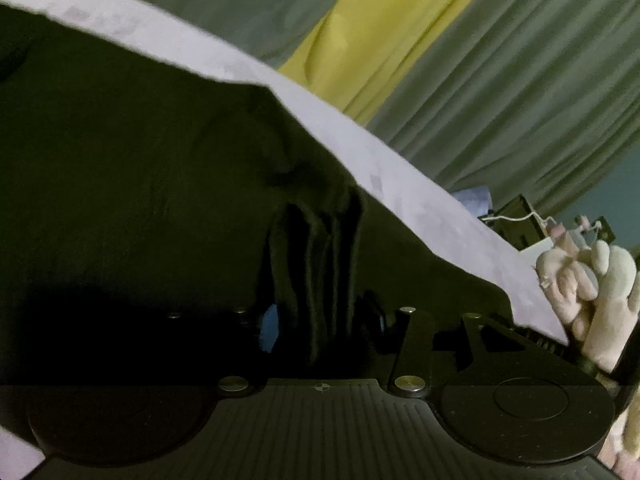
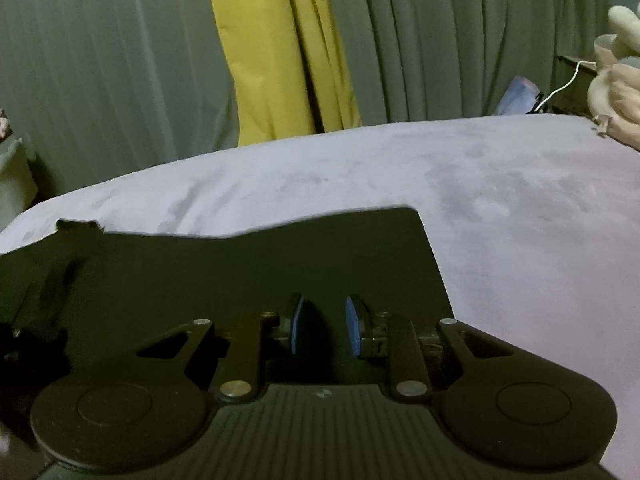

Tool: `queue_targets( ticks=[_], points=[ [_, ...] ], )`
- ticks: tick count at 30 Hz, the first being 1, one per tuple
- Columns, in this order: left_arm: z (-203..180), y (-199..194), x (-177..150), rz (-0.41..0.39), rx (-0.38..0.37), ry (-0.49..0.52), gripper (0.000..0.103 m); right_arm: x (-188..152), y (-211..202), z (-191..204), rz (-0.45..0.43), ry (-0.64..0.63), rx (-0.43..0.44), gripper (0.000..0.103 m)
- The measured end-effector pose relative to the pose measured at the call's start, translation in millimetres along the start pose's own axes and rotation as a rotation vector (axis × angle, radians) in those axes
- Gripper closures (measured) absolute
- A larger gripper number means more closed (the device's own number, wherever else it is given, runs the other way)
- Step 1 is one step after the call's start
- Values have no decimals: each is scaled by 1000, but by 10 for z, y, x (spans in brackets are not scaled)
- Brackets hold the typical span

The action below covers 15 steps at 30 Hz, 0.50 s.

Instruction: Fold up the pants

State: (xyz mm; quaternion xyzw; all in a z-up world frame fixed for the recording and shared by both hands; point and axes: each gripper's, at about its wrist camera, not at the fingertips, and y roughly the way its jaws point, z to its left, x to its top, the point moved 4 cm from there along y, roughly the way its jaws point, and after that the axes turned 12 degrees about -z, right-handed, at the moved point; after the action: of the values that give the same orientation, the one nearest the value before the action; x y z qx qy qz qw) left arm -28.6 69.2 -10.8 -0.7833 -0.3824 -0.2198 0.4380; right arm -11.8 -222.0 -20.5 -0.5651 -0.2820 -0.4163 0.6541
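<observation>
Lying flat on the gray cover (image 2: 500, 208), the dark pants (image 2: 240, 264) look partly folded but not done; the right gripper (image 2: 323, 326) hovers narrow and empty, the left gripper (image 1: 320, 320) has bunched cloth between its fingers.

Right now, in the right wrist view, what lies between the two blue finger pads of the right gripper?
Only the dark pants show in the gap of the right gripper, lying on the grey cover; the pads look clear of the cloth.

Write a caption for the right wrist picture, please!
Right gripper, blue pads apart, over dark green pants lying flat on a pale lilac suede-like surface.
</observation>
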Motion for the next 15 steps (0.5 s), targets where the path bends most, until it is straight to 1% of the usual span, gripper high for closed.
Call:
queue_targets(
  ticks=[3, 5, 6, 9, 12, 15],
  points=[
    [11, 49, 24, -11, 1, -1, 54, 40, 68, -59, -33, 7, -27, 81],
    [22, 76, 38, -14, 3, -5, 55, -47, 88, -119, -45, 24, -16, 82],
    [17, 99, 42, -17, 6, -3, 56, -93, 72, -124, -62, 14, -10, 81],
    [0, 139, 40, -28, 13, 26, 59, -247, -29, -63, -120, -72, -9, 81],
    [-8, 158, 31, -38, 8, 54, 61, -302, -117, 79, -118, -141, -40, 80],
    [23, 156, 31, -41, -1, 39, 61, -317, -193, 187, -96, -172, -61, 79]
  ],
)
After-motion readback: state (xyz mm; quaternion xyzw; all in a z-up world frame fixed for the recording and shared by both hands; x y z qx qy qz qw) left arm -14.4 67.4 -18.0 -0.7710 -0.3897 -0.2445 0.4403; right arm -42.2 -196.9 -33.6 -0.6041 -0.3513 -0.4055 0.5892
